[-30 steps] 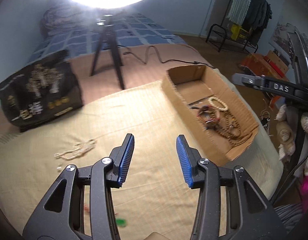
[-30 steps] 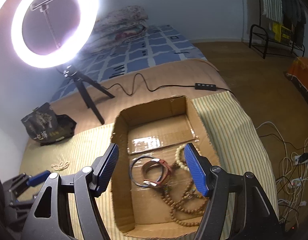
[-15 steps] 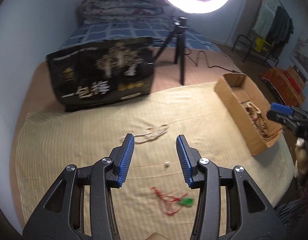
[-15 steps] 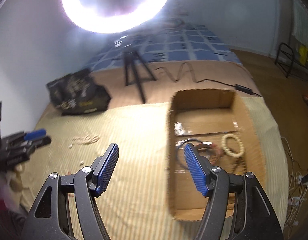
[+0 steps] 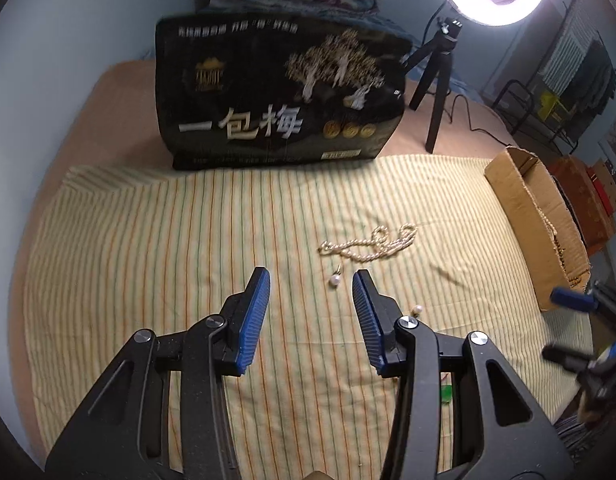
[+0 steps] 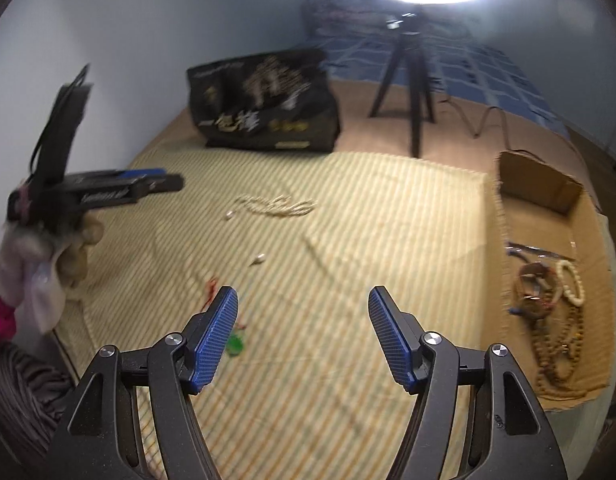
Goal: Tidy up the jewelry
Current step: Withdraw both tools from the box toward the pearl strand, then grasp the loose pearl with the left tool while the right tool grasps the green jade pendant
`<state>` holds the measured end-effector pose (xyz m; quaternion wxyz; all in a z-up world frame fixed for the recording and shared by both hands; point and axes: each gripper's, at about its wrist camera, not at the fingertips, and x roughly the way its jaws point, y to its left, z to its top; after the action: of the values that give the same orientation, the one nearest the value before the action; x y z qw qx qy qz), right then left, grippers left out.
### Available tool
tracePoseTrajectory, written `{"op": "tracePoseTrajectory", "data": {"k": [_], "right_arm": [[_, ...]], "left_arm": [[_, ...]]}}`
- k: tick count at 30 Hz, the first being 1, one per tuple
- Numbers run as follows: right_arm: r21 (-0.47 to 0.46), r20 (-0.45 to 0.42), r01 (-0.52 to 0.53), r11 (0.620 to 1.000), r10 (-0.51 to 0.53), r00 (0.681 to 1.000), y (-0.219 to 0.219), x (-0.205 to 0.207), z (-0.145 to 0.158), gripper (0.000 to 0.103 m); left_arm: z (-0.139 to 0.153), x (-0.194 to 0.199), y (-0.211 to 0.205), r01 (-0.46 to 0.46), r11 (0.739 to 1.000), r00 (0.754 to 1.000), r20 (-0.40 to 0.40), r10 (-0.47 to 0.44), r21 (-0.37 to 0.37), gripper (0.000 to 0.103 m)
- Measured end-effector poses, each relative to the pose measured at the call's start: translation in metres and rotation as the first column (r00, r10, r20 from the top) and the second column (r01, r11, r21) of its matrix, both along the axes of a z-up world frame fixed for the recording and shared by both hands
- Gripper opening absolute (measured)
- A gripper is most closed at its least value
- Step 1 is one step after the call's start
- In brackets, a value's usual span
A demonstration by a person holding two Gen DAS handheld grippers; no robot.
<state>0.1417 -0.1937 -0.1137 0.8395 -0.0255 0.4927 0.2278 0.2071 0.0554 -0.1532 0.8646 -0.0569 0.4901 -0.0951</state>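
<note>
A pearl necklace (image 5: 370, 245) lies on the striped cloth (image 5: 188, 260), with one pearl earring (image 5: 334, 279) just ahead of my left gripper (image 5: 311, 286) and another (image 5: 417, 310) beside its right finger. The left gripper is open and empty above the cloth. My right gripper (image 6: 303, 300) is open and empty too, over bare cloth. A green pendant on a red cord (image 6: 234, 343) lies by its left finger, partly hidden. The pearl necklace (image 6: 276, 205) and an earring (image 6: 260, 258) lie farther off. The cardboard box (image 6: 544, 188) on the right holds bead bracelets and necklaces (image 6: 548, 300).
A black printed bag (image 5: 280, 100) stands at the cloth's far edge. A ring light on a black tripod (image 5: 436, 92) stands behind it to the right. The box (image 5: 536, 208) sits at the cloth's right edge. A hand holding the left gripper (image 6: 108, 192) shows at left in the right wrist view.
Both grippers swung left, away from the cardboard box and toward the loose jewelry on the cloth. The pearl necklace and earrings now sit close to the left gripper. Both stayed open.
</note>
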Motion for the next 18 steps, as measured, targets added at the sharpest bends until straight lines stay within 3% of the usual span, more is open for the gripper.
{"op": "tracePoseTrajectory", "data": {"k": [3, 6, 14, 18], "right_arm": [[-0.006, -0.037, -0.032, 0.999, 0.032, 0.999, 0.012, -0.003, -0.015, 0.067], [-0.024, -0.052, -0.063, 0.998, 0.062, 0.997, 0.020, -0.005, -0.025, 0.067], [-0.038, -0.083, -0.157, 0.987, 0.153, 0.985, 0.036, -0.010, -0.038, 0.067], [-0.033, -0.080, -0.184, 0.982, 0.181, 0.980, 0.041, -0.008, -0.045, 0.056]], "left_arm": [[-0.008, 0.002, -0.004, 0.024, 1.000, 1.000, -0.009, -0.024, 0.009, 0.044], [-0.014, 0.005, -0.010, 0.052, 0.999, 0.998, -0.021, -0.052, 0.010, 0.033], [-0.033, 0.015, -0.025, 0.102, 0.994, 0.994, -0.047, -0.101, 0.035, 0.027], [-0.039, 0.020, -0.032, 0.123, 0.991, 0.991, -0.053, -0.121, 0.049, 0.023]]}}
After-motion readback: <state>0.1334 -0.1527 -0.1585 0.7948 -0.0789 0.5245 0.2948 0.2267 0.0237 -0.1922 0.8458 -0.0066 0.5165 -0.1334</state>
